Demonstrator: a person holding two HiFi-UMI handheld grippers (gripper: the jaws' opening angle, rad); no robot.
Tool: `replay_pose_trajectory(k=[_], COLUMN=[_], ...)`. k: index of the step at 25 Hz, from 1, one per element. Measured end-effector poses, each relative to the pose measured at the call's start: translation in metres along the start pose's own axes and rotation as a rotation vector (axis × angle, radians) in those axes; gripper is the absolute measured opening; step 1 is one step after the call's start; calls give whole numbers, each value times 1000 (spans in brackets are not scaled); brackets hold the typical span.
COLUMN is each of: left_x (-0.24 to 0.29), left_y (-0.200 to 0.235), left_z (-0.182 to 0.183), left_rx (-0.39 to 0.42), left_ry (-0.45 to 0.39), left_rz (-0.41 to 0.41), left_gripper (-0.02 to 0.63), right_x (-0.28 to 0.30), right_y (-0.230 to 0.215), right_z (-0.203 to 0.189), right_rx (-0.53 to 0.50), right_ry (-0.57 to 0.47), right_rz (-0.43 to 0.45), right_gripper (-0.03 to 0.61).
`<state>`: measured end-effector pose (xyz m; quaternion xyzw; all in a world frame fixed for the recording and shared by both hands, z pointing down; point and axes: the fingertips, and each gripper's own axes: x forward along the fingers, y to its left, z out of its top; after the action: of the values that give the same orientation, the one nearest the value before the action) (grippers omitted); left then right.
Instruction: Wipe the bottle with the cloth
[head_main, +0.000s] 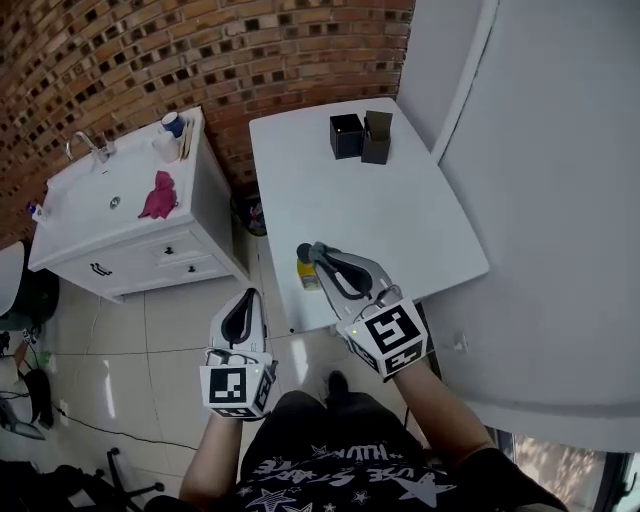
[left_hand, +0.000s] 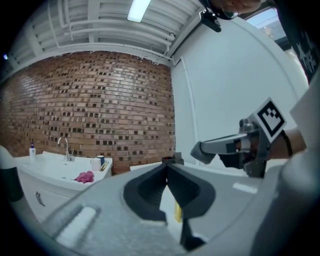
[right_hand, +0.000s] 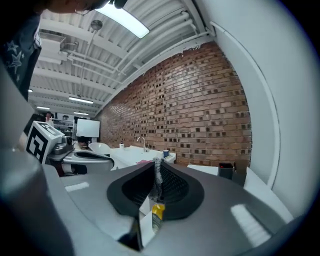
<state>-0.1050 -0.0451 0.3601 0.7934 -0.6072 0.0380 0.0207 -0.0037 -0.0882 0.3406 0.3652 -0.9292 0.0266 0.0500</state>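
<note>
Your left gripper is clenched on nothing, low over the floor. Your right gripper is clamped on the dark top of the yellow bottle, which stands at the white table's near edge. The pink cloth lies on the vanity beside the sink, well apart from both grippers. Farther off, the contents of two black boxes cannot be made out.

Red brick wall at the far side; white sink cabinet at left, white table at right, pale tiled floor near.
</note>
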Motion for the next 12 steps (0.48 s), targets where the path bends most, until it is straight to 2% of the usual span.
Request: replay_pose_trajectory(k=[4, 12], left_x=[19, 37], left_y=[10, 12], left_z=[-4, -11], left_rx=[35, 24], left_ry=[-7, 26], left_rz=[-8, -110], left_gripper=[3, 4], right_x=[24, 52], right_y=[-7, 1], right_z=[-6, -23], right_rx=[-14, -92], right_ry=[48, 207], right_rz=[18, -2], right_gripper=[37, 37])
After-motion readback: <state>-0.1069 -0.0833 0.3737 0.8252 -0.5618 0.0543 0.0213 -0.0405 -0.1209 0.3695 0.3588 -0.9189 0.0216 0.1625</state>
